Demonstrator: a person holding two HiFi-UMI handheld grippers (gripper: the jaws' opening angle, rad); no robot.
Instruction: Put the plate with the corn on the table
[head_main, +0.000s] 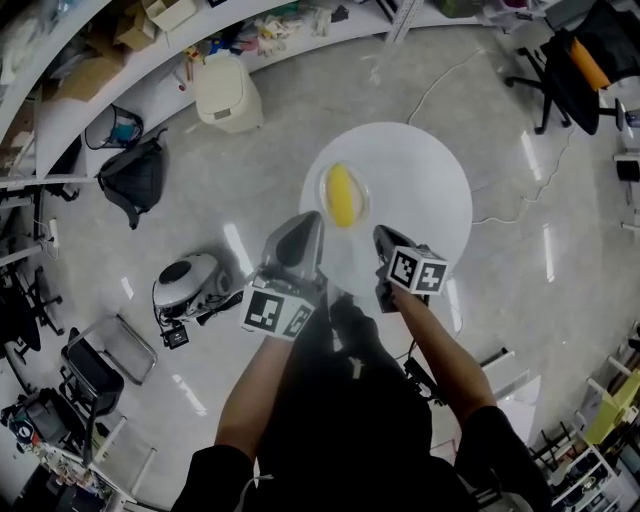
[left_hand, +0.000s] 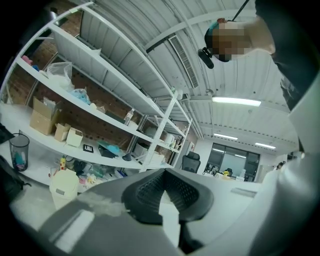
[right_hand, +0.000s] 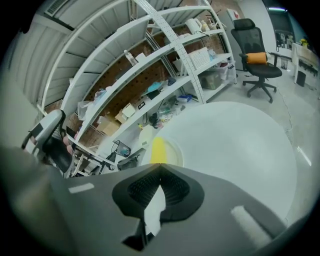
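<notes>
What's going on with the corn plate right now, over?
Left gripper shut, empty; right gripper shut, empty. Plate with corn resting on round white table. No obstacle seen beside the plate.

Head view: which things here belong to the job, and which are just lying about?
Job: plate, corn on it, round table, left tool, right tool.
Lying about: white bin, black bag, office chair.
</notes>
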